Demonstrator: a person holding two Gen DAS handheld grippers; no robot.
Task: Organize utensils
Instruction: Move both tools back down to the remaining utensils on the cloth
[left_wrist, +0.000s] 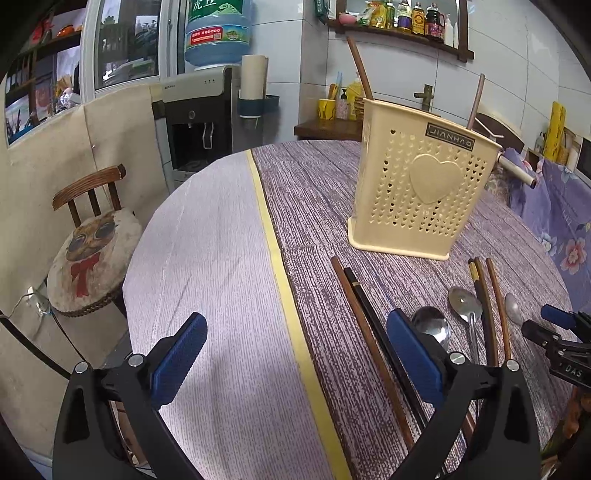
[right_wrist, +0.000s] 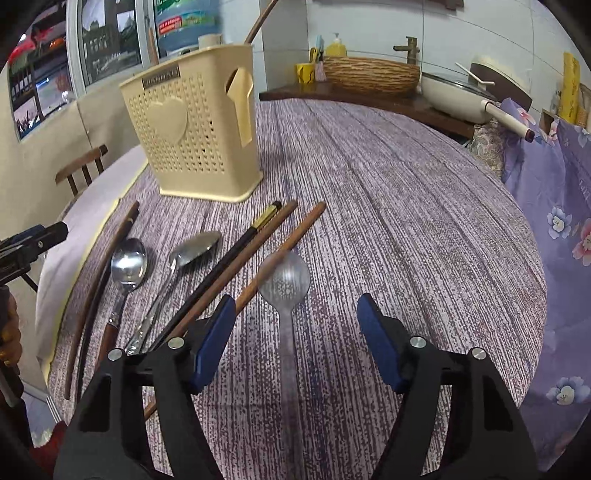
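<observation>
Right wrist view: the right gripper (right_wrist: 295, 332) was seen with jaws apart over a blurred steel spoon (right_wrist: 284, 277), untouched, near the cream perforated plastic utensil holder (right_wrist: 192, 125). Left of it, chopsticks (right_wrist: 236, 258) lay on the purple-clothed round table (right_wrist: 406, 221). The left gripper (left_wrist: 295, 354) was seen open, empty.

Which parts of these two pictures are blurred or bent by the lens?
Right wrist view: the spoon between the open fingers of the right hand-held gripper is smeared by motion blur, while the utensil holder is sharp. Left wrist view: mostly sharp, but the fisheye curves the yellow tape line and darkens the corners.
</observation>
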